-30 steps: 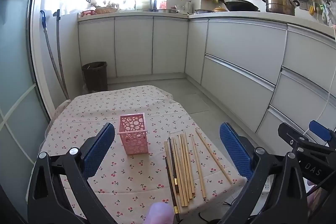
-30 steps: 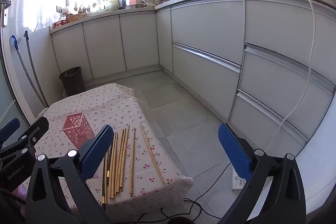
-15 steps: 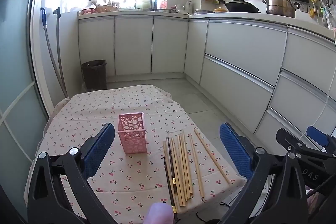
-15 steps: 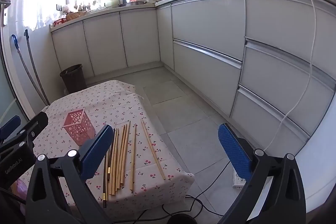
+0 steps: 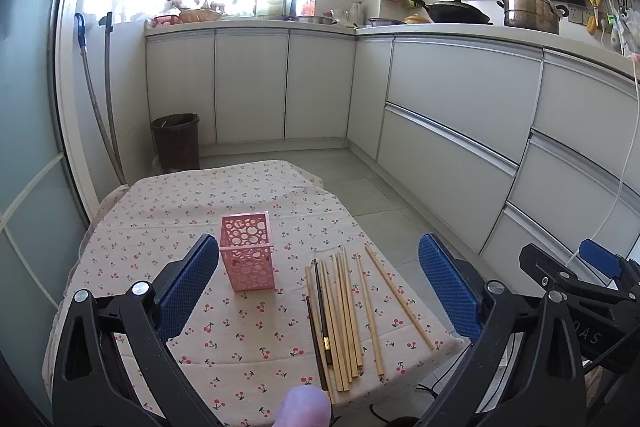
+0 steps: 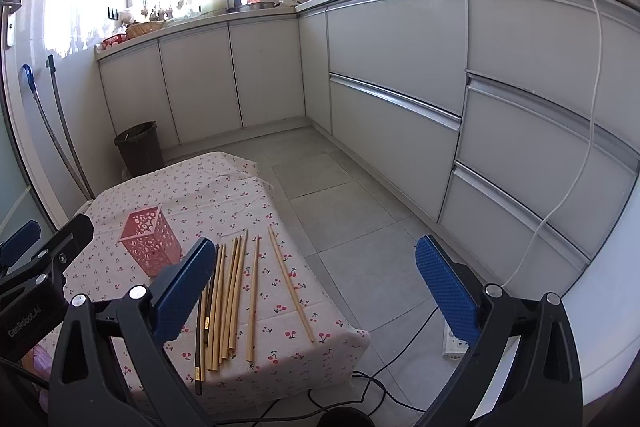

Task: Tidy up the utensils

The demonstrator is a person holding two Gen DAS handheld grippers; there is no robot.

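Both tools are held above the near edge of a small tabletop [image 5: 168, 211] covered with a cherry-print cloth, and both stand wide open with nothing between their blue pads. Seen from the left wrist, the left tool [image 5: 318, 291] frames a pink holder [image 5: 248, 255] and a row of chopsticks [image 5: 340, 315]. The pink holder, a square cup with round cut-outs, stands upright on the cloth, nearer the left pad. Just to its right the chopsticks lie flat, roughly side by side and pointing away from the camera. Most are pale wood; one or two on the left of the row are dark with a gold band. The two on the right lie a little apart from the bunch.

From the right wrist, the right tool [image 6: 320, 287] hangs over the tabletop's right corner and the tiled floor [image 6: 340, 207], with the chopsticks beside its left pad. White kitchen cabinets [image 6: 400, 67] run behind, and a dark bin [image 5: 176, 139] stands in the corner.
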